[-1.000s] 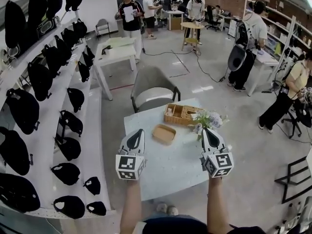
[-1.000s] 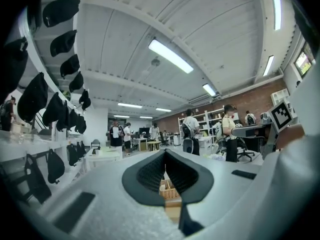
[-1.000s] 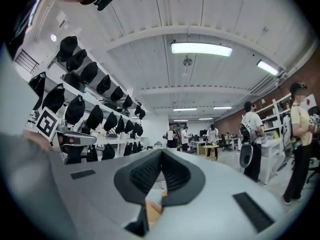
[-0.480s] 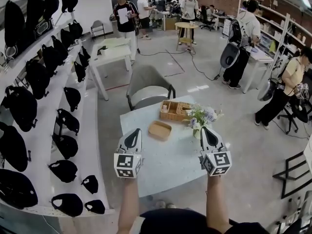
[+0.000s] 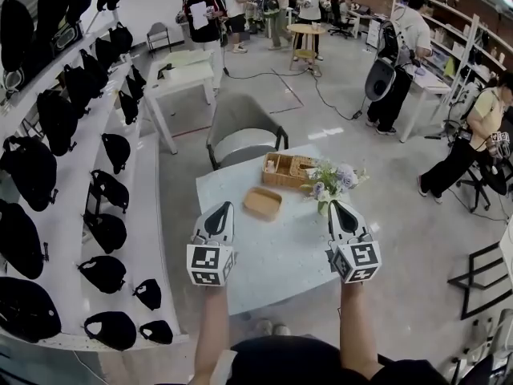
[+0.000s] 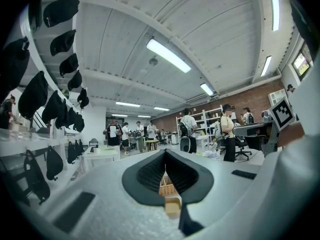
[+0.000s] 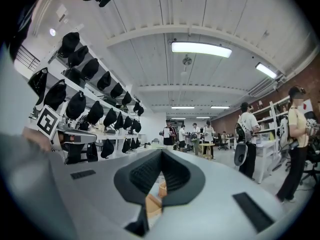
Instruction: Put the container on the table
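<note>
Judging by how things lie, the task appears done, with nothing left but drawing back; nearest, two tools are held level over the near part of the table [image 5: 280,267], the left tool [image 5: 227,207] and the right tool [image 5: 333,204], each with jaws pressed together and nothing caught between them; just beyond, one shallow wooden container [image 5: 262,203] is seen resting flat on the table, apart from both; farther on, one wicker basket [image 5: 287,169] and one vase of flowers [image 5: 333,184] are set; one chair [image 5: 240,131] is placed behind.
</note>
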A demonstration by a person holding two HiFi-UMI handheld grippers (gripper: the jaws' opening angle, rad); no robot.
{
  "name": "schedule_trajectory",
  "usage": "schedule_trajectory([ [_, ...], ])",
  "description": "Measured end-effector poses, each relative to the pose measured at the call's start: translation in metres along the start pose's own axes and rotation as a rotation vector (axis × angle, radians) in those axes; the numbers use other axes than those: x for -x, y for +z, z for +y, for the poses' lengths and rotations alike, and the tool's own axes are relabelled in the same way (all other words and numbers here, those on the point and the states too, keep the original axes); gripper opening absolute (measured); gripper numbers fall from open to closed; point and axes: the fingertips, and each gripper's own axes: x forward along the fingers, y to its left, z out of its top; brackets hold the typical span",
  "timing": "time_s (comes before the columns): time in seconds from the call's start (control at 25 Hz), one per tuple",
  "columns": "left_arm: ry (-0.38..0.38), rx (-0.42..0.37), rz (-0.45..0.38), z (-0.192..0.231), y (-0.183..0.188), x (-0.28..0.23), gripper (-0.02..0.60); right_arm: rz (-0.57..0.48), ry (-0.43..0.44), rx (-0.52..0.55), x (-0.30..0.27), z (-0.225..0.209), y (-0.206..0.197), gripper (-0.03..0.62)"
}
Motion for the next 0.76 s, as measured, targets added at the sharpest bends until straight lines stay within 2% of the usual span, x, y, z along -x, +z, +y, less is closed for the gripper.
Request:
schedule_trajectory([
  [0.48,-0.006,0.026,0.002,0.0007,-0.0027,0.0004,0.008,0.012,-0.002,0.014,0.0009,0.0023,-0.0037,-0.003],
  [0.76,-0.004,0.016,0.002,0.0013,-0.0028,0.0008,0.008,0.009,-0.008,0.013,0.0022,0.0012,-0.0044,-0.003],
])
